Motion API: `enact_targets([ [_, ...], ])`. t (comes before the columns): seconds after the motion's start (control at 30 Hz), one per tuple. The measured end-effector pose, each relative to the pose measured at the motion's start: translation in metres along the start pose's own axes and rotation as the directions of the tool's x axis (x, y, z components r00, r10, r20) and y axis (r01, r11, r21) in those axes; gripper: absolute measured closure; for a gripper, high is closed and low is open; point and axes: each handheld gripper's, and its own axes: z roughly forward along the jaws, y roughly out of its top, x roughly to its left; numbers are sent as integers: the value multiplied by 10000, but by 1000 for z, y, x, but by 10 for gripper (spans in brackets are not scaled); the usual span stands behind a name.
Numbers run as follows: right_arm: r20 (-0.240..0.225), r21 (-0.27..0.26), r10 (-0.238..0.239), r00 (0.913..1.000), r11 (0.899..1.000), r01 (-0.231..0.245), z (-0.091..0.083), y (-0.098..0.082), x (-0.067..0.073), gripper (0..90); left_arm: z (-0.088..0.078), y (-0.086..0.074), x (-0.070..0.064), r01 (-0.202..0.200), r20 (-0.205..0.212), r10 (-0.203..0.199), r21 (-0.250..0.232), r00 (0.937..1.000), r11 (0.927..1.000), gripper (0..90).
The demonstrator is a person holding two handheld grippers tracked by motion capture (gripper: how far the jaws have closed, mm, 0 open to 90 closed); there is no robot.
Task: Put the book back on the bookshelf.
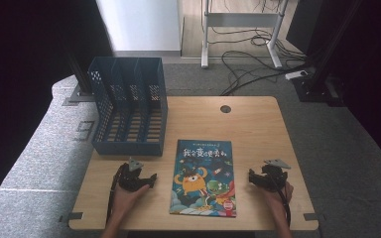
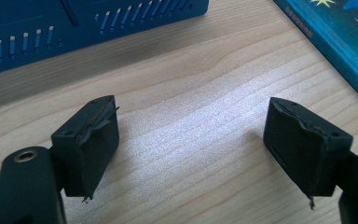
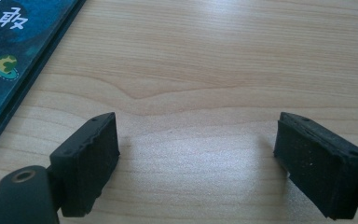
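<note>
Lying flat on the table (image 1: 258, 124), front cover up, the book (image 1: 203, 177) is sitting between the two grippers and just right of the blue rack (image 1: 129, 106). Left gripper (image 1: 138, 179) is resting on the wood left of the book, jaws standing wide apart with nothing between them. Right gripper (image 1: 264, 177) is resting right of the book, jaws likewise spread and empty. Neither gripper is touching the book
</note>
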Motion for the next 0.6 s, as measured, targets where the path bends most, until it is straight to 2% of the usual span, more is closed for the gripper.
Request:
enact_targets([
  [0.03, 0, 2, 11, 10000, 10000, -11, 0, 0, 0, 137, 0, 0, -1, -114, -42, 114, 64, 9999, 9999, 160],
  [0.17, -81, -3, 67, 9999, 10000, -67, -1, 0, 0, 145, 0, 0, -1, -92, -50, 92, 63, 9999, 9999, 157],
  [0.23, 161, 12, -236, 9996, 9997, 236, -1, 1, 3, 151, 1, 0, -1, -19, -76, 19, 44, 10000, 10000, 158],
  [0.33, 80, 13, -260, 9996, 9997, 259, -2, 2, 6, 154, 0, 1, -1, 52, -60, -52, 33, 10000, 10000, 159],
  [0.37, 16, -8, -260, 9997, 9997, 260, -3, 2, 7, 157, 0, 0, -1, 80, -28, -79, 19, 10000, 10000, 158],
  [0.5, -232, -197, -238, 9994, 9995, 234, -5, 4, 13, 167, -3, 2, -1, 368, 539, -369, 18, 9979, 9993, 159],
  [0.6, -377, -288, -264, 9989, 9993, 253, -7, 5, 16, 170, -6, 4, -2, 384, 525, -378, -109, 9979, 9992, 159],
])
